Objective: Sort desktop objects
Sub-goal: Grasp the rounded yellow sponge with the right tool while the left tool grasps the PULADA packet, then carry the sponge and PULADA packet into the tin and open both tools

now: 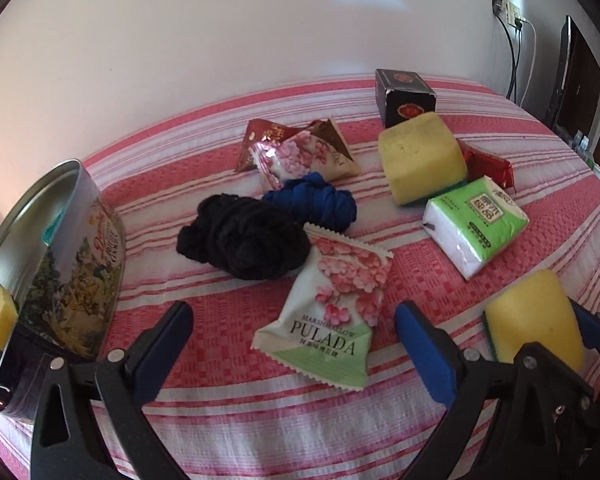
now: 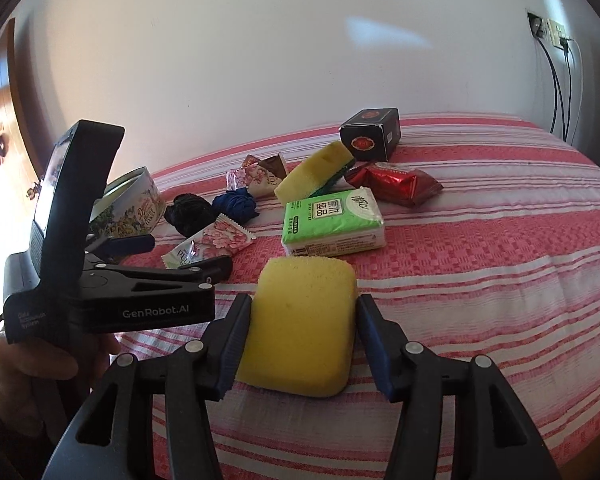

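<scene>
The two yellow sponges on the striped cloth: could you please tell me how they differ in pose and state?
The near sponge lies flat between the right gripper's fingers; the far sponge is tilted, propped beside the tissue pack, with no gripper at it. The far sponge's green scouring layer shows clearly; the near sponge's barely shows. Both are yellow, rounded blocks.

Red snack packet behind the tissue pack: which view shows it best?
Right wrist. The red packet lies in full view there, beside the tissue pack. In the left wrist view, only a corner shows behind the far sponge.
</scene>
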`<action>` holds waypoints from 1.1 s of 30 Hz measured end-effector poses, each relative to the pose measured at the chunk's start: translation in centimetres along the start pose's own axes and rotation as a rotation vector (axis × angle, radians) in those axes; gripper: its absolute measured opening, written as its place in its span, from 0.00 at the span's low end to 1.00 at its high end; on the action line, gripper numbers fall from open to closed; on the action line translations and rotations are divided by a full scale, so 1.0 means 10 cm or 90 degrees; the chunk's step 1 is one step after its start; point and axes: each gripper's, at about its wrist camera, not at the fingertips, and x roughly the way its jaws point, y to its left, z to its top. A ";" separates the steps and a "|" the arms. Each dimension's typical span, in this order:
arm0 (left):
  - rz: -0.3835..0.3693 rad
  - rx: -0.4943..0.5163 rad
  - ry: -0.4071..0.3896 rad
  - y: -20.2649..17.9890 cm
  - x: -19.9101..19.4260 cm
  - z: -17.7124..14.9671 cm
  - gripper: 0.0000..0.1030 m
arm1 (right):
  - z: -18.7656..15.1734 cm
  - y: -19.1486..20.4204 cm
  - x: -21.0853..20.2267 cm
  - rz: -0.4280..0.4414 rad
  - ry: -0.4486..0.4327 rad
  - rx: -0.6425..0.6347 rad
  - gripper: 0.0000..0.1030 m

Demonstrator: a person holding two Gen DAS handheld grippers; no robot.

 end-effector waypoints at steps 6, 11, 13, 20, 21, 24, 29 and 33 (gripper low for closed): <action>-0.037 -0.044 0.029 0.03 0.07 0.02 1.00 | -0.02 0.02 0.04 0.018 0.020 0.000 0.63; -0.053 -0.027 0.010 -0.02 -0.01 -0.01 0.79 | -0.02 -0.01 0.02 0.030 0.019 0.007 0.55; -0.063 -0.008 -0.006 -0.08 -0.07 -0.05 0.66 | -0.02 -0.05 0.01 0.028 0.015 0.020 0.55; -0.087 -0.022 -0.020 -0.07 -0.11 -0.04 0.46 | 0.03 -0.18 -0.20 -0.015 -0.062 0.045 0.55; -0.098 -0.035 -0.024 -0.05 -0.11 -0.02 0.46 | 0.04 -0.20 -0.22 -0.020 -0.072 0.044 0.55; -0.133 -0.078 -0.056 0.05 -0.18 -0.05 0.46 | 0.06 -0.20 -0.26 -0.029 -0.092 0.040 0.55; -0.131 -0.101 -0.140 0.10 -0.39 -0.10 0.46 | 0.07 -0.20 -0.30 -0.038 -0.123 0.035 0.55; -0.111 -0.088 -0.186 0.07 -0.52 -0.11 0.46 | 0.08 -0.21 -0.31 -0.037 -0.127 0.038 0.55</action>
